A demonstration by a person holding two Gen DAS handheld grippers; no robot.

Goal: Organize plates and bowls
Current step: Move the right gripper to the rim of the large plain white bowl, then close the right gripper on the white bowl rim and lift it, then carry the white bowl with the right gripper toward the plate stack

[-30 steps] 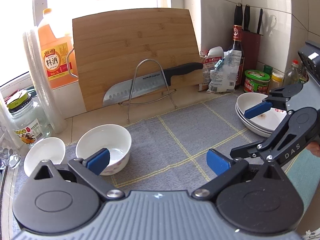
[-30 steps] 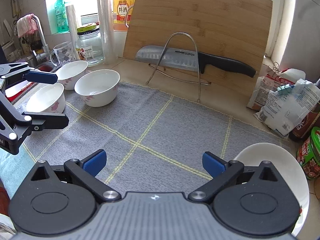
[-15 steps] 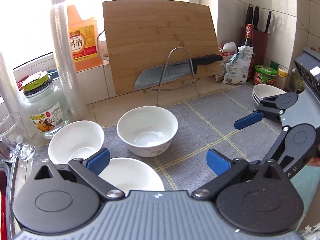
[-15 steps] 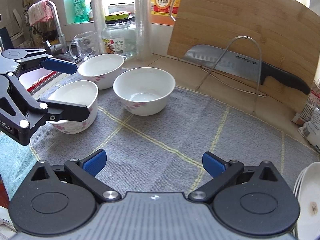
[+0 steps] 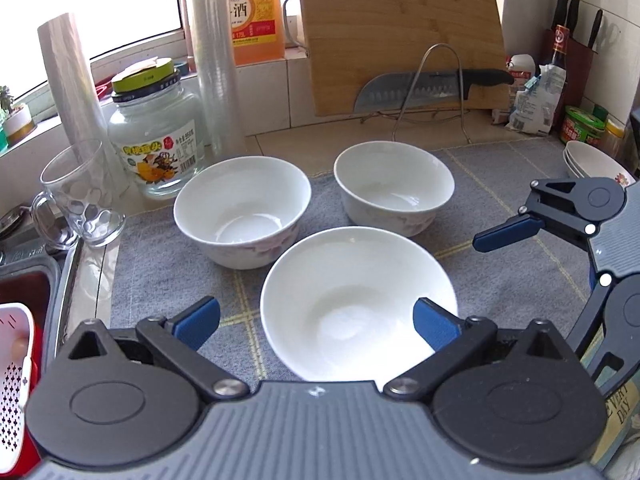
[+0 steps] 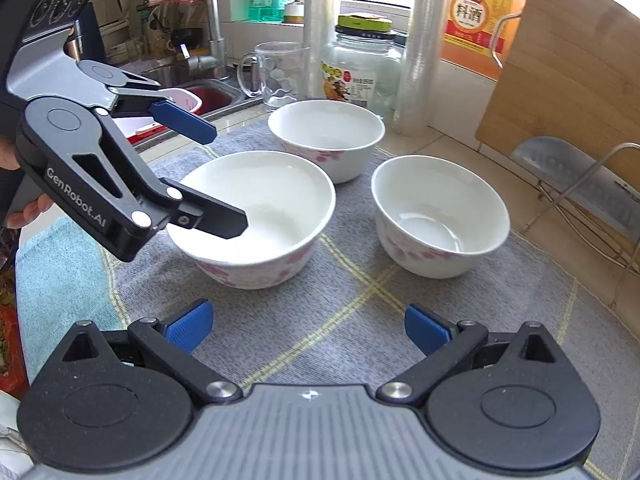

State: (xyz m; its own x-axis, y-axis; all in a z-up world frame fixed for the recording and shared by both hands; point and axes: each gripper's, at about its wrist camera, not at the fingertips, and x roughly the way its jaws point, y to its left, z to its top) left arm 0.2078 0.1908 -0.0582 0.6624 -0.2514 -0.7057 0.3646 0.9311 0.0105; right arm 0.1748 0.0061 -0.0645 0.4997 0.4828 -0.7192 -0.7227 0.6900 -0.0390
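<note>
Three white bowls with pink flowers stand close together on the grey mat (image 5: 516,280): a near bowl (image 5: 356,300), a back-left bowl (image 5: 242,210) and a back-right bowl (image 5: 394,186). My left gripper (image 5: 316,320) is open over the near bowl (image 6: 272,216), one finger above its inside and the other off its left rim. From the right wrist view the left gripper (image 6: 208,174) shows the same stance. My right gripper (image 6: 308,326) is open over bare mat, short of the bowls. A small stack of white plates (image 5: 592,162) sits far right.
A glass mug (image 5: 80,196), a jar (image 5: 160,144) and tall stacks of plastic cups (image 5: 212,60) stand behind the bowls. A cutting board (image 5: 404,32) and a knife on a wire rack (image 5: 432,84) lean at the back. The sink (image 5: 24,292) lies left.
Both grippers swung left, away from the plate stack and toward the three bowls. The left gripper came down over the near bowl. Both stayed open.
</note>
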